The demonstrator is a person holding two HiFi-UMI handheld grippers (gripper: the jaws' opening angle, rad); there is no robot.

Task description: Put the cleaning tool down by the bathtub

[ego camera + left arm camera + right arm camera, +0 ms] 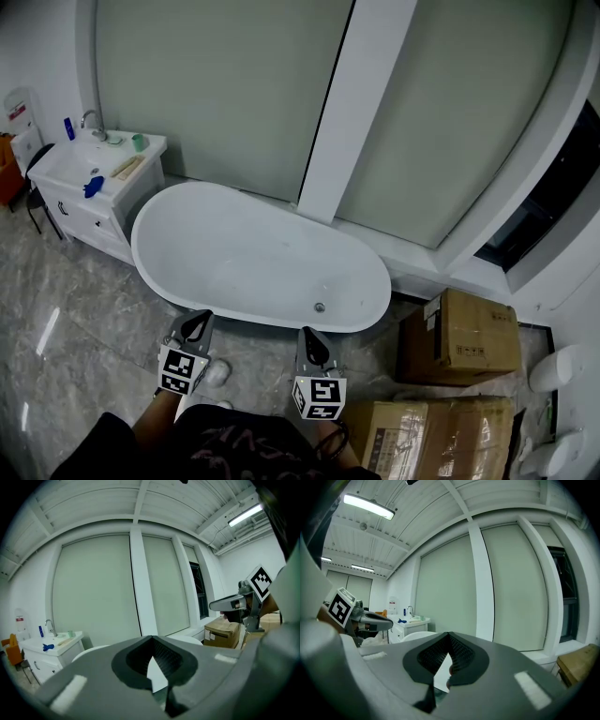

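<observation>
The white oval bathtub (pixel 261 258) lies across the middle of the head view, its drain near the right end. Both grippers hang close to my body on its near side, above the grey marble floor. My left gripper (pixel 195 325) is shut and holds nothing; in its own view the jaws (pixel 151 639) meet at a point in front of the tub. My right gripper (pixel 312 343) is likewise shut and empty, also seen as (pixel 449 634). A blue object (pixel 93 187) and a tan brush-like item (pixel 127 167) lie on the sink counter. I cannot tell which one is the cleaning tool.
A white sink cabinet (pixel 89 214) with a tap (pixel 93 123) stands left of the tub. Cardboard boxes (pixel 459 337) are stacked at the right, and another (pixel 436 439) stands by my right side. A white shoe-like thing (pixel 217 372) rests on the floor beside the left gripper.
</observation>
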